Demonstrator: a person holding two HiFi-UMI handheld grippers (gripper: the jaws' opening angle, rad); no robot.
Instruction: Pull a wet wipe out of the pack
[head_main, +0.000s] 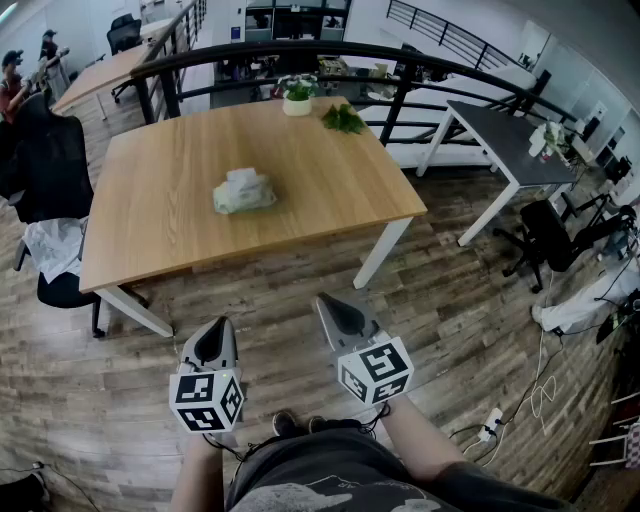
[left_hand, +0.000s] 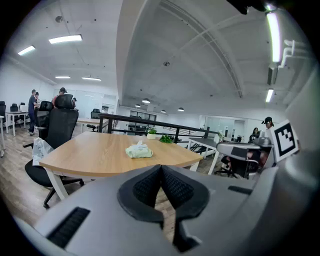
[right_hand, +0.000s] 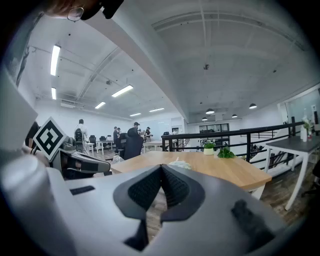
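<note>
Pale-green wipe pack (head_main: 244, 192) sits on the wooden table (head_main: 150, 240), well ahead of the left gripper (head_main: 220, 328) and right gripper (head_main: 328, 305), both pressed closed and empty, so reaching comes first: close in, then part 1 pair of jaws.

Pale green wipe pack (head_main: 244, 193) on light wooden table (head_main: 150, 210); grey grippers' cubes (head_main: 206, 401) carry black-and-white squares.

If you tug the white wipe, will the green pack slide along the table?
Probably: the pack looks small and soft, lying loose on the smooth table. The wipe poking from its top looks floppy, so it would likely crumple.
</note>
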